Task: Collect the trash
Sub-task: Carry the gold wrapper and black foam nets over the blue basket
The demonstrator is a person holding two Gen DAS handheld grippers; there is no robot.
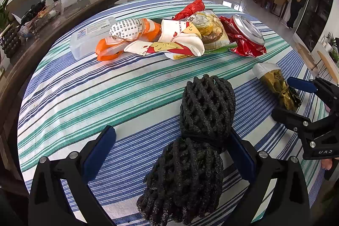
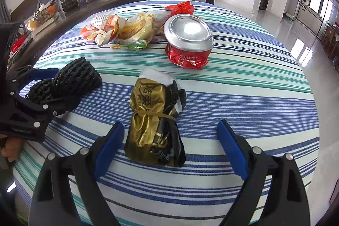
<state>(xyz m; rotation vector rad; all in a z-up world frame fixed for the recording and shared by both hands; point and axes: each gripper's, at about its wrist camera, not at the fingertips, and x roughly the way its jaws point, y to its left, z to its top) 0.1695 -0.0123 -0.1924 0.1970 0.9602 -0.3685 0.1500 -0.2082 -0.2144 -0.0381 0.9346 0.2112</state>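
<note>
Between open fingers (image 1: 99, 154), black foam netting (image 1: 197, 132)

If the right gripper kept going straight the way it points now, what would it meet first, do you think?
The right gripper, jaws open, would first meet the gold wrapper lying between them. Beyond it stands the crushed can, though depth there is hard to judge.

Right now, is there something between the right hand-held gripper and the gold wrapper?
Nothing visible. The gold wrapper lies on the striped tablecloth between the open fingers of the right hand-held gripper.
</note>
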